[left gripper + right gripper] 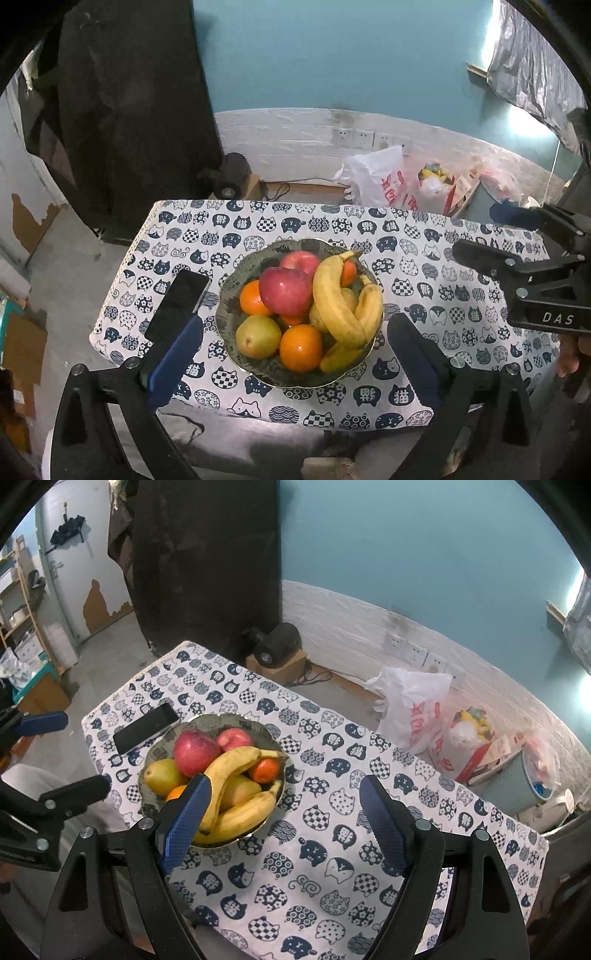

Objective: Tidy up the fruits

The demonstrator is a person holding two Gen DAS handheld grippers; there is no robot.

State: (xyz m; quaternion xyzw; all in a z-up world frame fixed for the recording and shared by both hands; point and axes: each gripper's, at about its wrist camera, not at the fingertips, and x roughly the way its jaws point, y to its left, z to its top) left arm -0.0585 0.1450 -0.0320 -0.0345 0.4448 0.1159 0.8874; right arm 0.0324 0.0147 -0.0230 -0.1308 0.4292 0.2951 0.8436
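Observation:
A dark patterned bowl (258,254) (162,738) sits on the cat-print tablecloth and holds red apples (285,290) (195,751), bananas (341,306) (236,764), oranges (301,347) (265,770) and pears (258,335) (162,775). My left gripper (295,334) hovers above the near side of the bowl, open wide, with nothing between its blue pads. My right gripper (286,814) hangs open over bare cloth just right of the bowl, its left pad in front of the bananas. In the left wrist view the right gripper (498,236) shows at the right edge.
A black phone (181,306) (147,726) lies on the cloth left of the bowl. The table (332,849) has bare cloth to the right. Behind it stand plastic bags (384,177) (417,709), a cardboard box (280,664) and a white wall with sockets.

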